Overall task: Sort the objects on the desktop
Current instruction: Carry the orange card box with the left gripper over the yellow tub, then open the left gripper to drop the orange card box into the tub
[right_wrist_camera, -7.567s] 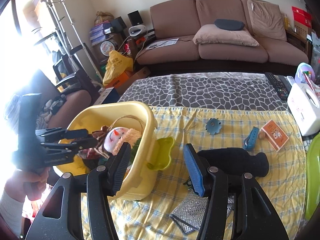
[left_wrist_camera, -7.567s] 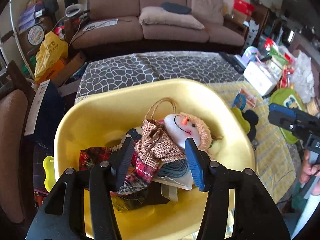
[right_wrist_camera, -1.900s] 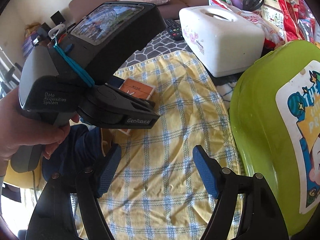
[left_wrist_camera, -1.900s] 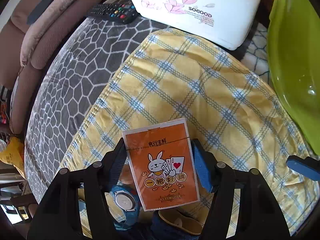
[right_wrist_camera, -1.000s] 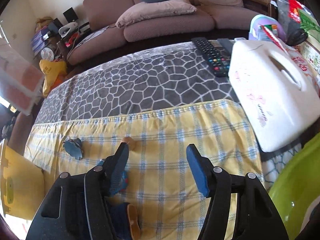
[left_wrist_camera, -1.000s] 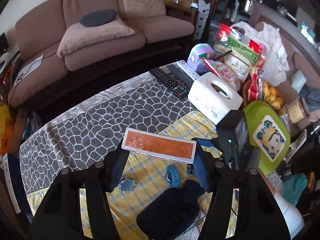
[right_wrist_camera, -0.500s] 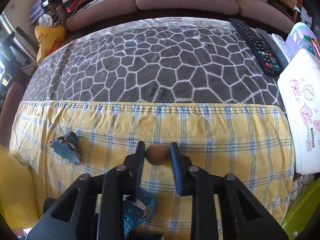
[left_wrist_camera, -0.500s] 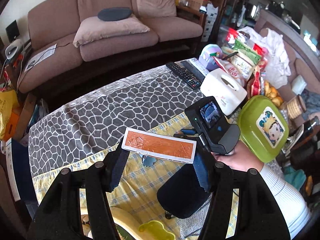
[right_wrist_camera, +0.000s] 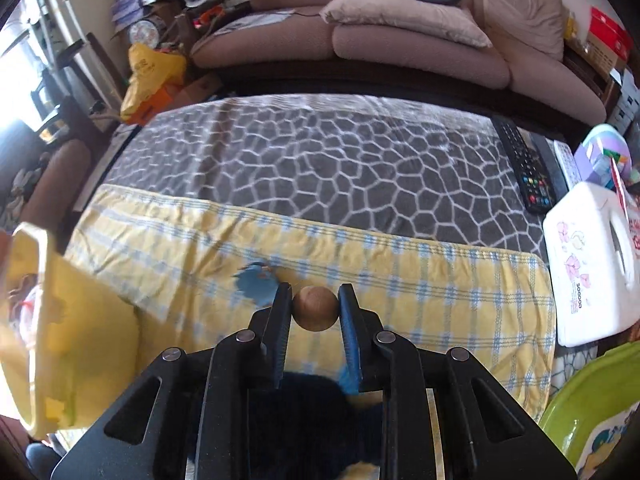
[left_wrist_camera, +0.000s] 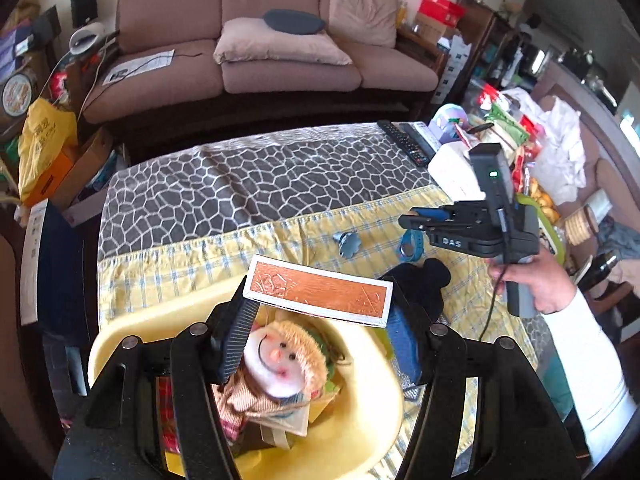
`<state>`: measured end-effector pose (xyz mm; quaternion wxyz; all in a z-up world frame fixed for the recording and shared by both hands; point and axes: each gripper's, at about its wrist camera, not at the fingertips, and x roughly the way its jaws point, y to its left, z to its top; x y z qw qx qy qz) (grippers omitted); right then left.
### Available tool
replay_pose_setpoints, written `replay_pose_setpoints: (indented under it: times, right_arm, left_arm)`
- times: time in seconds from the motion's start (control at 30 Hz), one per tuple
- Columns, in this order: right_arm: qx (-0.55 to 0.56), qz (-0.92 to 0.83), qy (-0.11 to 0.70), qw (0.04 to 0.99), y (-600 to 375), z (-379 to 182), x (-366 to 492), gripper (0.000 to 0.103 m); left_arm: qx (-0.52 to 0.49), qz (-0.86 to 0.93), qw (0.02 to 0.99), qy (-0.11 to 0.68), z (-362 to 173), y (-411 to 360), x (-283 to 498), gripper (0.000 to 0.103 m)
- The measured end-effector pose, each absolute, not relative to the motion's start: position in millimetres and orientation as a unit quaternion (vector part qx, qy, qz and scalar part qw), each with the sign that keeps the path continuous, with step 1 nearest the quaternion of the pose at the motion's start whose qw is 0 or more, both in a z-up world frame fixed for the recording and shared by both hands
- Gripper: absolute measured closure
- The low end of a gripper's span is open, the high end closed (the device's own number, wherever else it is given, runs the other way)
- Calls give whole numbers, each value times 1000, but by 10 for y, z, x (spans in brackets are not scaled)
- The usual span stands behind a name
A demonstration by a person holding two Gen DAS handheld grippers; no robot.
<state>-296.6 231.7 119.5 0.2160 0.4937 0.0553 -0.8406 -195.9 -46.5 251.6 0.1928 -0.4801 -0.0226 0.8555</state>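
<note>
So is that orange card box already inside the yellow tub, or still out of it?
Out. The left gripper holds the orange card box between its fingers, above the yellow tub, where the doll lies.

A lived-in home living room — brown sofa [left_wrist_camera: 276, 56] with cushions [left_wrist_camera: 280, 46], TV remotes [left_wrist_camera: 404, 142], snack bags [left_wrist_camera: 508, 132] piled alongside.

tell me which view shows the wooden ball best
The right wrist view: the wooden ball sits centred and close, clamped between the right gripper fingers. In the left wrist view the right gripper appears side-on and the ball can't be made out.
</note>
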Motion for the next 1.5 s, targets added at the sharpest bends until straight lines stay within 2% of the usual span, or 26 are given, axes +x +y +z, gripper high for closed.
replay_pose_setpoints:
  times: [0.27,0.53,0.73,0.93,1.2,1.5]
  right_arm:
    - [459,-819,82,333,1378,1925,-2062,80]
    - [462,-794,107,381,768,1988,-1453,80]
    - [477,-782,109,386,559,1861,-1251,80]
    - [477,-784,109,382,404,1859,-1232,80]
    - [471,-788,103,383,290,1908,-1335,80]
    - [493,-751,141,416,0,1644,-1165,80]
  left_arm:
    - [-503,830,176,-163,1904,-1124,-1484,45]
    - [-497,807,191,-257,1640,-1429,-1086,45]
    - [-506,805,188,-246,1534,-1513,-1067,45]
    - [-494,820,186,-223,1764,-1589,-1341,46]
    - [-456,843,151,-244,2094,-2029,-1744,47]
    - [-507,808,132,-270,1511,-2146,-1954,47]
